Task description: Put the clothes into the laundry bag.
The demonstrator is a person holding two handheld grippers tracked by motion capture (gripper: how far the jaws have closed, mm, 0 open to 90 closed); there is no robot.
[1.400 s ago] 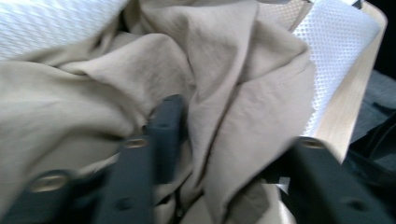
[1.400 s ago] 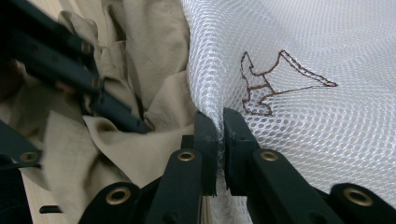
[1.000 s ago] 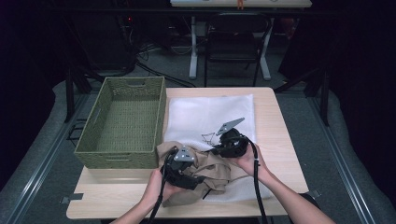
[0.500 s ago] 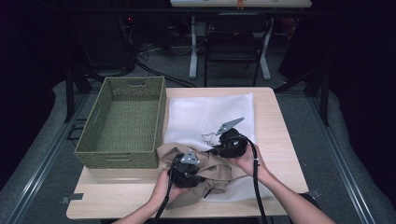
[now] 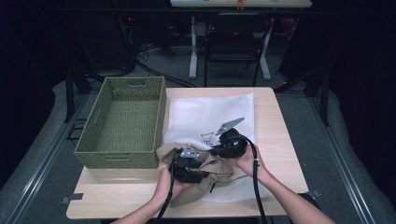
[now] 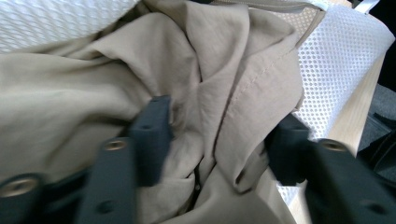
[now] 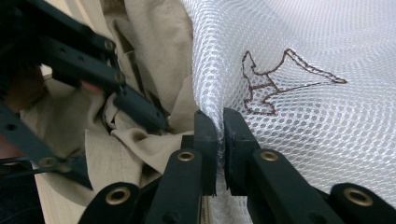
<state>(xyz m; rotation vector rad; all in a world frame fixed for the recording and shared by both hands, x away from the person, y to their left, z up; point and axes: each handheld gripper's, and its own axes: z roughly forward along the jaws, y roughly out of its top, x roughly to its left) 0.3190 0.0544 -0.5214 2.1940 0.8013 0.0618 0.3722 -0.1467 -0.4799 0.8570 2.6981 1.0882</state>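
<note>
High view: at the table's near edge, right gripper pinches the white mesh bag's rim while left gripper (jaws just reopening, straddling unclamped folds) stuffs the tan garment inside; next, regrip and push deeper.

A green woven rectangular basket is sitting on the left of the pale wooden table. To its right a white mesh laundry bag is lying flat, with a crumpled tan cloth garment overlapping its near left corner.
</note>
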